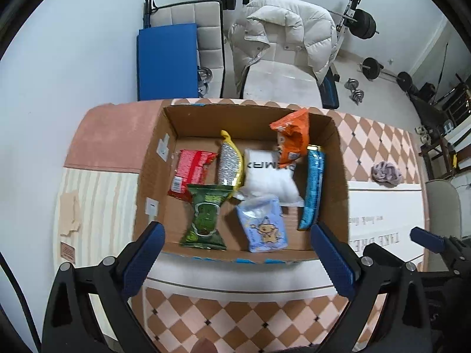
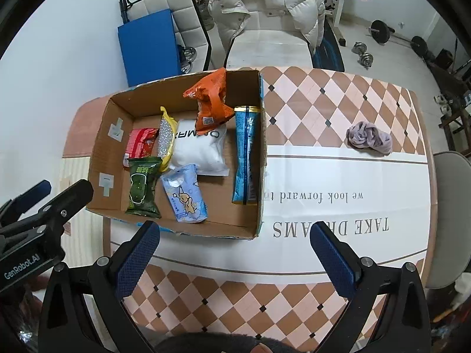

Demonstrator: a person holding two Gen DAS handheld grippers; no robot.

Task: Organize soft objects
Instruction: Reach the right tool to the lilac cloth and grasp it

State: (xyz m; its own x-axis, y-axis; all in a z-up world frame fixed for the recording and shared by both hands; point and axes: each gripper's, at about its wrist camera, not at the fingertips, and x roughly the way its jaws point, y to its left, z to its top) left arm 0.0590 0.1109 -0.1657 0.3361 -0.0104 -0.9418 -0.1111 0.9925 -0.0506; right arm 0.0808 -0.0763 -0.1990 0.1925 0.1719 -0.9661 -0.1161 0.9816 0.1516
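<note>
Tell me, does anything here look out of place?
Yes: a crumpled purple cloth lies alone on the checkered tablecloth, to the right of the cardboard box that holds all the other soft packets. Both grippers hang open and empty.

White puffer jacket [image 1: 282,29] on chair, blue mat [image 1: 166,61] vs wall, barbell [image 1: 385,73] & dumbbells [image 1: 354,86] on floor.

Spread tongs [image 1: 238,254] above packet-filled box [image 1: 253,123]
</note>
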